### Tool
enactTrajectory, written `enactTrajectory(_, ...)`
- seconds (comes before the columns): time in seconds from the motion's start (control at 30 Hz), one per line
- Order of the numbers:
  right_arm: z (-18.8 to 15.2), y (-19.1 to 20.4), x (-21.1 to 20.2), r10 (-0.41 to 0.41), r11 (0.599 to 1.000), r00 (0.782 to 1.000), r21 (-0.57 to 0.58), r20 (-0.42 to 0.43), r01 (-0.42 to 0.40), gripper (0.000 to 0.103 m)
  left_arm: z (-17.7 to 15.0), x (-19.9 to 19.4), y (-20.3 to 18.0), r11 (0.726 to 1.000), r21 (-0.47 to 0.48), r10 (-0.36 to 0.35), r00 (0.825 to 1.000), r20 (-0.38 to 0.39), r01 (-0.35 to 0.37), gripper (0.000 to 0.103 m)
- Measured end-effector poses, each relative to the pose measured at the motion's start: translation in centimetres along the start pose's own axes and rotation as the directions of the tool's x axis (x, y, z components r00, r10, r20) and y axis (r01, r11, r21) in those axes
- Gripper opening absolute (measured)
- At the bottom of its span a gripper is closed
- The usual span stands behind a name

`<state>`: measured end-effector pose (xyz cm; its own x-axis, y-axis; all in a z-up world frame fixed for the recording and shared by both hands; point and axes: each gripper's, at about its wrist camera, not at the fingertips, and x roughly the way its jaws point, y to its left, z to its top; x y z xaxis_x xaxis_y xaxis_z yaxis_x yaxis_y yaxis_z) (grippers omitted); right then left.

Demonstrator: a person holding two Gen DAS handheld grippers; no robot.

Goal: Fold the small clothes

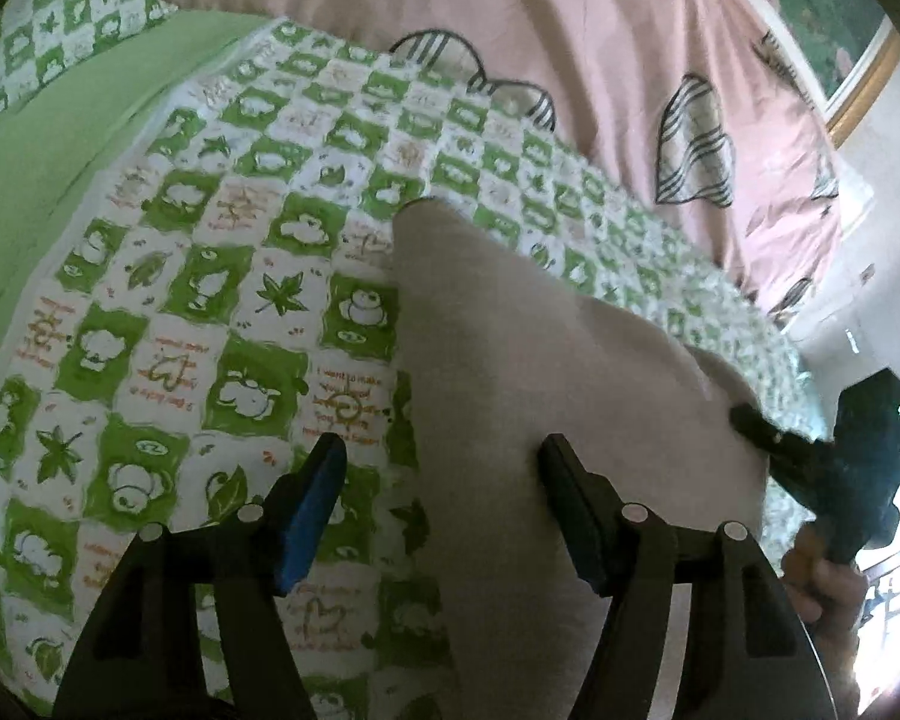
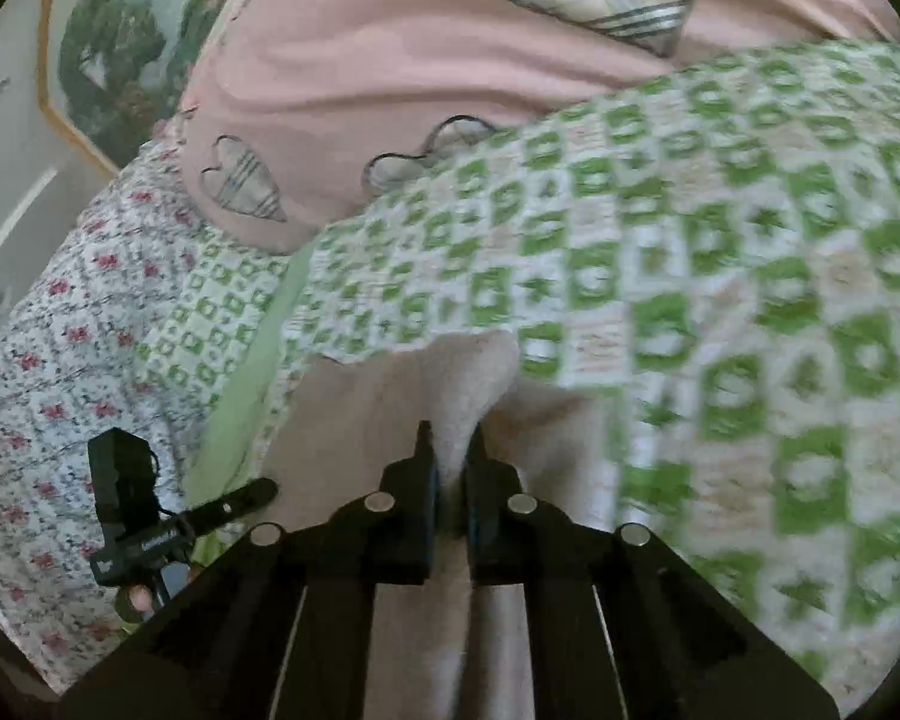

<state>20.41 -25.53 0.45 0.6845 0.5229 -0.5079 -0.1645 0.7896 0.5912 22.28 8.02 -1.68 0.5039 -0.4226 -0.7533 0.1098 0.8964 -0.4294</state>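
Right tongs clamped on beige garment; left tongs spread wide, gripping nothing, over green-checked bedspread.

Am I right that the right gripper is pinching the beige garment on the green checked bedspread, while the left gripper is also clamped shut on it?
Not quite: the left gripper is open, its fingers spread apart over the beige garment, as the left wrist view shows. The rest holds: the right gripper is shut on the garment, which lies on the green checked bedspread.
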Motion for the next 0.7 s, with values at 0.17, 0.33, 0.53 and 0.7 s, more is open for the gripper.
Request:
enactTrajectory(0.17, -0.9, -1.8, 4.3, -0.077, 0.997, 0.994, 0.004, -0.076, 0.078, 0.009, -0.1, 2.0, -0.3, 0.996, 0.017, 0.089, 0.996, -0.023, -0.089, 0.064)
enactTrajectory(0.33, -1.0, -0.8, 2.0, -0.071, 0.997, 0.996, 0.029, -0.055, 0.073, 0.016, -1.4, -1.7, -1.1, 0.995, 0.033, 0.093, 0.996, 0.011, -0.093, 0.063)
enactTrajectory(0.53, -4.5, 1.2, -4.7, -0.016, 1.0, 1.0, -0.024, -0.011, 0.015, 0.041, -7.5, -8.1, -2.8, 0.99, 0.131, 0.053, 0.997, 0.054, -0.06, 0.063)
enactTrajectory(0.7, -9.6, 1.4, -7.5, 0.004, 1.0, 0.999, -0.023, -0.048, -0.005, 0.041, -13.6, -11.6, -2.7, 0.985, 0.168, 0.017, 0.999, 0.045, -0.024, 0.063)
